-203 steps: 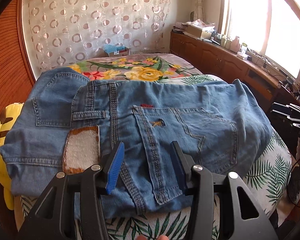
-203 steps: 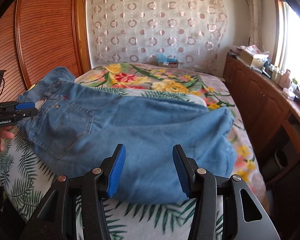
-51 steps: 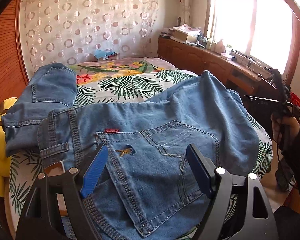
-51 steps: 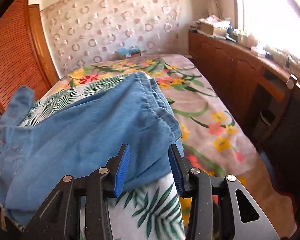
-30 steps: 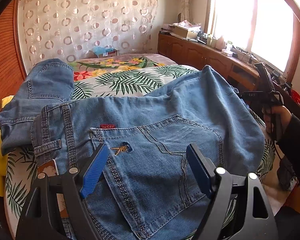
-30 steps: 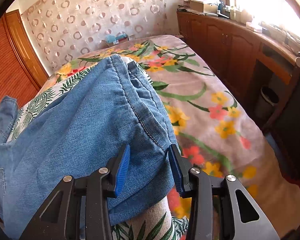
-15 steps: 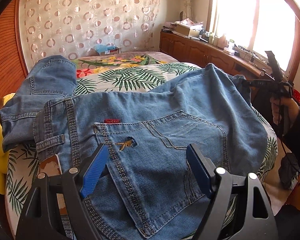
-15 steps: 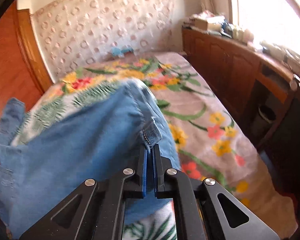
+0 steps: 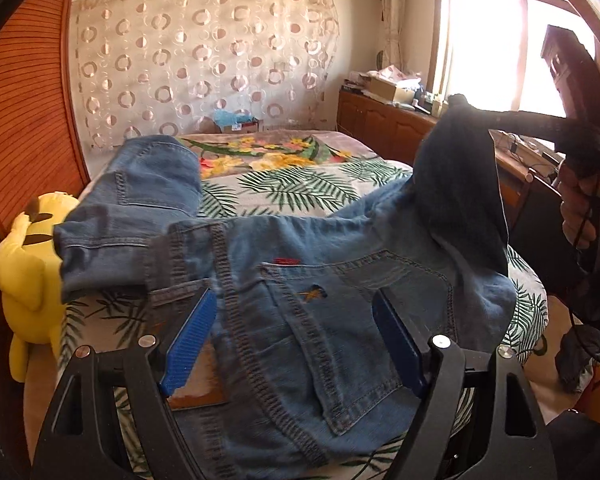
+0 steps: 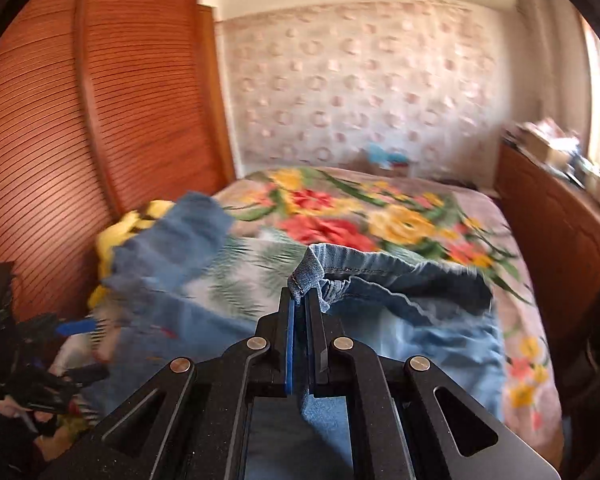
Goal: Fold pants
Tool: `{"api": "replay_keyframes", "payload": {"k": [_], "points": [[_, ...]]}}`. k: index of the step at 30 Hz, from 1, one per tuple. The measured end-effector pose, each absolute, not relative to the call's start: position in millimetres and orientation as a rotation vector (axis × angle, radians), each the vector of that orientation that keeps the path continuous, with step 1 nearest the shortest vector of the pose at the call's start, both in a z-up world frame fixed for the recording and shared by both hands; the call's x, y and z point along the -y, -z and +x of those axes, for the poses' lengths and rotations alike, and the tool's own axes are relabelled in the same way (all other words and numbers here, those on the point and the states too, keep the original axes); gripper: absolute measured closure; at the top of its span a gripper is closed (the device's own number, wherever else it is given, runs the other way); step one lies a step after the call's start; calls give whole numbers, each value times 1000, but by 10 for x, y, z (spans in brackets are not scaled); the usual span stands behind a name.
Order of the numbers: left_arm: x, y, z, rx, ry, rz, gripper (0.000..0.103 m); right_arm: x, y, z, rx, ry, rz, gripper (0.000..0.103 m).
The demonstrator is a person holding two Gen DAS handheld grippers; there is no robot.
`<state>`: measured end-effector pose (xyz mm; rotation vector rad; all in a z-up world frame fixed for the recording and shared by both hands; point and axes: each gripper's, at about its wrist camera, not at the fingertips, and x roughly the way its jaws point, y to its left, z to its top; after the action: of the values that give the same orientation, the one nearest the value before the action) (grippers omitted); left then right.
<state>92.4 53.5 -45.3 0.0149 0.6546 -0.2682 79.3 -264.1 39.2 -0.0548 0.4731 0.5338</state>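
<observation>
1. Blue denim pants [image 9: 308, 320] lie crumpled across the near end of a bed [image 9: 284, 188], back side up. A stitched patch pocket [image 9: 352, 312] with a small embroidered mark and a red tab faces the left wrist camera.
2. The denim is mid-blue and slightly faded, with thick raised double seams along the seat and pocket edges.
3. The left hand-held gripper [image 9: 292, 344] hovers over the seat of the pants with its jaws wide. Its ribbed blue pads [image 9: 188, 344] stand either side of the pocket and press on nothing.
4. The right hand-held gripper [image 10: 302, 320] is clamped tight on the hem [image 10: 306, 274] of one leg. A bunched nub of stitched denim pokes up between the black fingers.
5. In the left view that gripper [image 9: 500, 118] shows dark against the bright window [image 9: 500, 48], holding the leg [image 9: 456, 184] raised in a draped, shadowed peak above the rest of the pants. A hand [image 9: 580, 212] grips its handle.
6. The other leg [image 9: 140, 196] lies folded back toward the far left of the bed.
7. The bedcover has a smooth print of green palm fronds, with red and yellow flowers farther back.
8. A soft yellow plush toy [image 9: 24, 276] sits at the left edge of the bed, against a ribbed wooden wardrobe [image 9: 24, 112].
9. The right view is blurred.
</observation>
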Motion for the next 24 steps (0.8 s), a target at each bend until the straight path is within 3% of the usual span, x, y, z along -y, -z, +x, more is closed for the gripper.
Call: {"api": "replay_keyframes", "payload": {"k": [10,13,17,24], "points": [[-1014,364,720,-634,190,-12,22,1717,-296,387,-557,-807,-129,98],[-1067,380,749,-636,182,-24,22,1702,-157,401,-586,-805,-154,93],[-1035,422,786,-642,190,-30,22,1679,-166,491,-596,-783,-161,74],[-862,476,824,-659,220,-27,22,1834,-237,610,-576,-737,-154,73]]}}
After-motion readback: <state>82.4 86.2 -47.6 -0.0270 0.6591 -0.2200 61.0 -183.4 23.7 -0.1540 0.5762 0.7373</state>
